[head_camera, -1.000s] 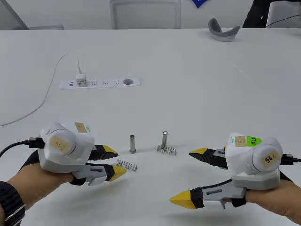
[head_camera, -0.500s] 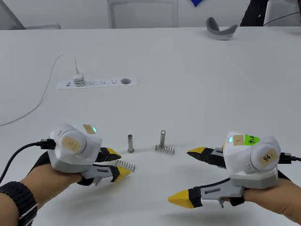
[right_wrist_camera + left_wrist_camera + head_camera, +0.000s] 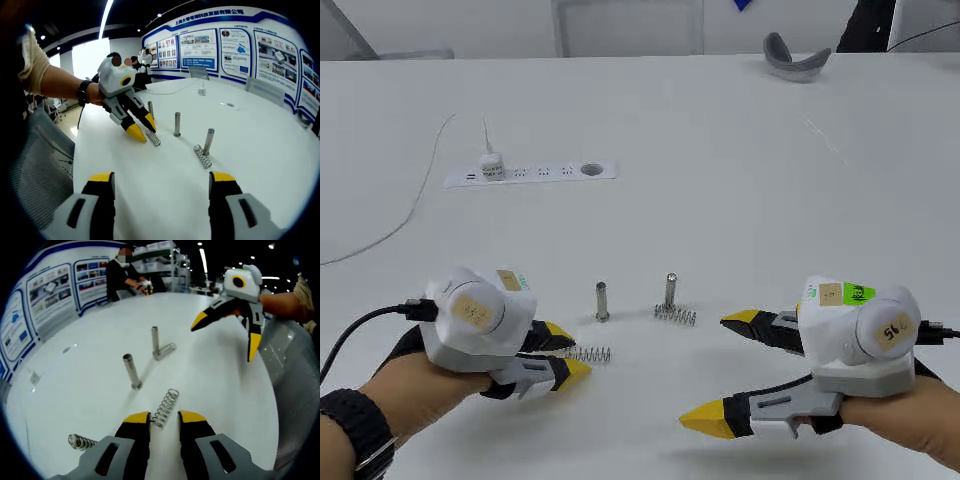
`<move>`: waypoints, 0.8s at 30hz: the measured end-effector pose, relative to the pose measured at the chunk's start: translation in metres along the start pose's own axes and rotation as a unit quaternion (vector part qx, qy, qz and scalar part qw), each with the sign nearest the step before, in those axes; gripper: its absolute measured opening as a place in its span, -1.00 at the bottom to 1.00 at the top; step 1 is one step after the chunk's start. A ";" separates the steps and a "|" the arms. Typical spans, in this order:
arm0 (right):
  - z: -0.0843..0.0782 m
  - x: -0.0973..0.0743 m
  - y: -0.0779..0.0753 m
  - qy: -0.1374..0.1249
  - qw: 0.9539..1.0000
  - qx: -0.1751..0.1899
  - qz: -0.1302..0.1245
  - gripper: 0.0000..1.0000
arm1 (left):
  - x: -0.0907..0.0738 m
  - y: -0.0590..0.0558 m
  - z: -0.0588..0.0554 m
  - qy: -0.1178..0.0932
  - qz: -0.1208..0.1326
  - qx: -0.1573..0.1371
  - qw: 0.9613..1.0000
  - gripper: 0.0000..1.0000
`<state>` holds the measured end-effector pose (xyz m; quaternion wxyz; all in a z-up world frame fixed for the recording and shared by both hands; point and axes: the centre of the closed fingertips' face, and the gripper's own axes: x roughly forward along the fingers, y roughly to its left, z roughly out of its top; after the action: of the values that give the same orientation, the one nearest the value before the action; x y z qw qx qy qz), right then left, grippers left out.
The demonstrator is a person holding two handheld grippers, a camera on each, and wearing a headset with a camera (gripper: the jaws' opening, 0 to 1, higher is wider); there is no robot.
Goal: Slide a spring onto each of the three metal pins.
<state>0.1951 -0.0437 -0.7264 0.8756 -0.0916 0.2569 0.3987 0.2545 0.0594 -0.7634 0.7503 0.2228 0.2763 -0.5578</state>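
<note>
Two upright metal pins [image 3: 602, 300] [image 3: 670, 290] stand mid-table, seen also in the left gripper view [image 3: 131, 371] [image 3: 155, 340]. One spring [image 3: 588, 353] lies flat, and its near end [image 3: 166, 407] rests between the yellow tips of my left gripper [image 3: 572, 351] [image 3: 165, 417]. The jaws stand narrowly apart beside the coil, without pinching it. A second spring [image 3: 675, 316] [image 3: 202, 156] lies at the foot of the right-hand pin. A third spring [image 3: 81, 441] lies by the left gripper's side. My right gripper [image 3: 712, 370] [image 3: 162, 177] hovers wide open to the right, holding nothing.
A white power strip [image 3: 530, 173] with a plug and a trailing cable [image 3: 410, 215] lies farther back on the left. A grey curved piece [image 3: 795, 58] sits at the far right edge. A chair back [image 3: 625, 25] stands beyond the table.
The left gripper has moved in on the loose spring and its jaws have narrowed around the spring's end. The right gripper has stayed in place, wide open.
</note>
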 end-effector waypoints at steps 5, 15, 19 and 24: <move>0.001 0.000 0.000 -0.001 1.000 0.000 0.000 0.56 | -0.001 -0.003 -0.003 0.001 0.001 0.002 1.000 -0.63; 0.001 0.001 0.002 -0.002 1.000 -0.001 0.002 0.56 | -0.004 0.000 -0.006 0.000 0.009 0.007 1.000 -0.76; 0.002 0.001 0.002 -0.002 1.000 -0.002 0.002 0.55 | -0.006 -0.003 -0.007 0.003 0.008 0.009 1.000 -0.77; 0.002 0.001 0.004 -0.002 1.000 -0.005 0.004 0.55 | -0.009 -0.006 -0.007 0.003 0.002 0.007 1.000 -0.78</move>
<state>0.1938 -0.0391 -0.7249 0.8741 -0.0940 0.2532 0.4038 0.2458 0.0690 -0.7630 0.7492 0.2300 0.2740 -0.5574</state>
